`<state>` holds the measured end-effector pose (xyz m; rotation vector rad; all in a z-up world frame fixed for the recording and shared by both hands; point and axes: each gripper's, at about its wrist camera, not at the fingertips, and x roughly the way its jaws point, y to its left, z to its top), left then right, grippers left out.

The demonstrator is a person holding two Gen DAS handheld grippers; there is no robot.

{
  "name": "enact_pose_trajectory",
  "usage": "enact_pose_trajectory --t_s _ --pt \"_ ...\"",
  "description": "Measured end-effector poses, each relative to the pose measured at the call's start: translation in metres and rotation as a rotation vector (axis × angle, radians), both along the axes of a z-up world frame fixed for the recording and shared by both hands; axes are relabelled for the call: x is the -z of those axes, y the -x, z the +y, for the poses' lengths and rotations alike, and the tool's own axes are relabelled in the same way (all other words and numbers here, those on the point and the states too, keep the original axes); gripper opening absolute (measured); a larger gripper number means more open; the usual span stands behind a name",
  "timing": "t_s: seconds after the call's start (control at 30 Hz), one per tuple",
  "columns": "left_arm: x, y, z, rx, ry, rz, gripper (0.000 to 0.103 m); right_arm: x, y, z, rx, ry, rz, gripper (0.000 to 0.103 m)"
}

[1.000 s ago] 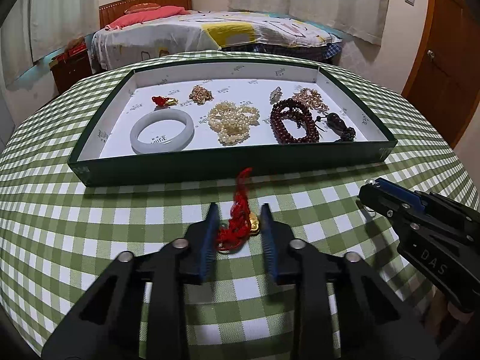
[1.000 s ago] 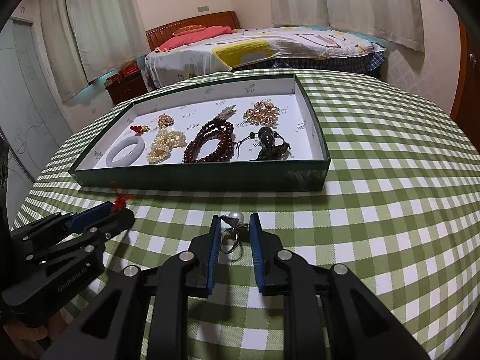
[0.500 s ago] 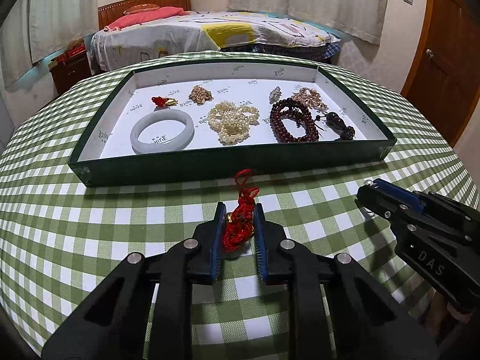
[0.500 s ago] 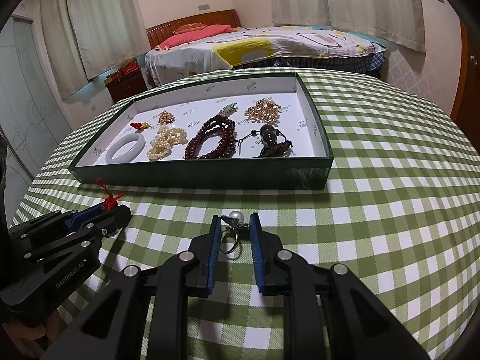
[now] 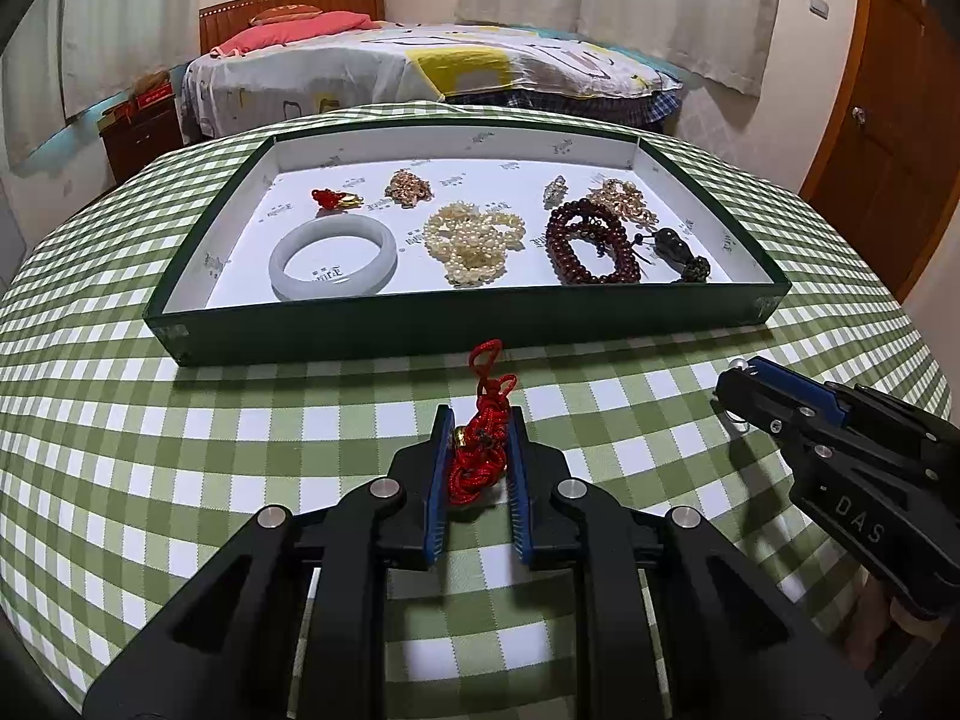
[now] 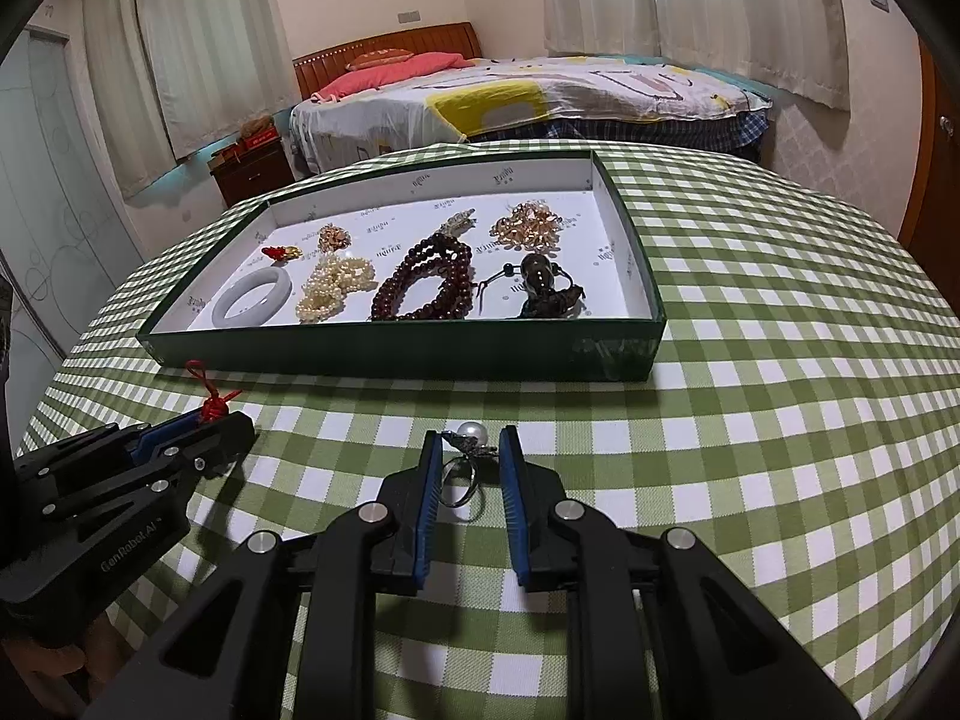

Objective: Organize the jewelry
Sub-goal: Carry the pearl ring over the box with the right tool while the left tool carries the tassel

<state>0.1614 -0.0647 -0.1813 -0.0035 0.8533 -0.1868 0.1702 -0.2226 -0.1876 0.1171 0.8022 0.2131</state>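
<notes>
From the left wrist view the left gripper [image 5: 478,456] has its blue pads pressed on a red knotted cord charm [image 5: 480,456] with a small gold bead, its loop poking out toward the tray; the jaws have just been closing in on it. The right wrist view shows only the loop of that charm above the left gripper's tip. It does show the pearl ring [image 6: 467,461] plainly: the right gripper [image 6: 471,459] is clamped on it, pearl forward, band resting on the green checked tablecloth [image 6: 750,420]. From the left view only the pearl peeps past the right gripper's tip.

Both grippers sit near the table's front edge, just short of the tray [image 5: 420,333], which is dark green with a white floor. In it, along the near wall from left to right: a pale bangle [image 5: 333,258], a heap of pearls [image 5: 474,243], dark red beads [image 5: 591,249] and a dark gourd pendant [image 5: 675,246]. Toward the far wall lie a small red-and-gold charm [image 5: 336,199], a gold cluster [image 5: 409,187], a silvery brooch [image 5: 555,189] and a gold chain heap [image 5: 624,201].
</notes>
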Motion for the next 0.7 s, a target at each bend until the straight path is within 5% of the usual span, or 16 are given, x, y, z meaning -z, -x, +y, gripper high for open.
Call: enact_pose_trajectory --t_s 0.7 --pt "-0.011 0.004 0.012 -0.001 0.027 -0.030 0.012 -0.004 0.003 0.008 -0.012 0.016 -0.016 0.020"
